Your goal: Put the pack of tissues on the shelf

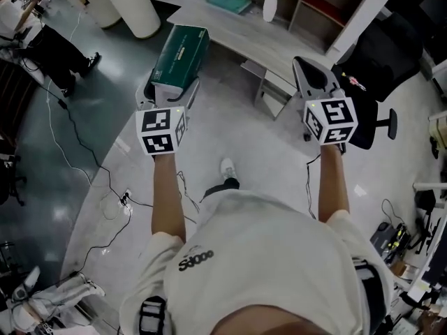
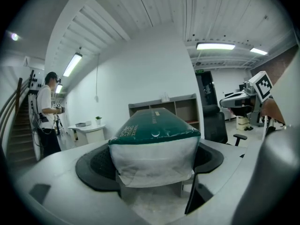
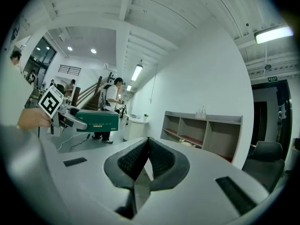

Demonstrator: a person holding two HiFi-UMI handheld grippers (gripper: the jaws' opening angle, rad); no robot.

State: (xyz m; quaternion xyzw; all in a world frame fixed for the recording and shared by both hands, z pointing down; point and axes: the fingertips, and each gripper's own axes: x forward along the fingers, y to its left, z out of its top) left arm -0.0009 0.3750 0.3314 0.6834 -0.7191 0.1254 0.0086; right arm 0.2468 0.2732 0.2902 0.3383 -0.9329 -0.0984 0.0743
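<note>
Green-topped, white-ended pack of tissues [image 1: 178,54] is pinched by its near end in my left tongs [image 1: 171,88], held level just short of the shelf [image 1: 230,33], probably ready to slide on, while my right tongs [image 1: 313,75], pressed together on nothing, wait alongside.

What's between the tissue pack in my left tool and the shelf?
Nothing stands there. In the head view the tissue pack, clamped in the left tool, hangs beside the shelf, with only a sliver of bare floor between.
</note>
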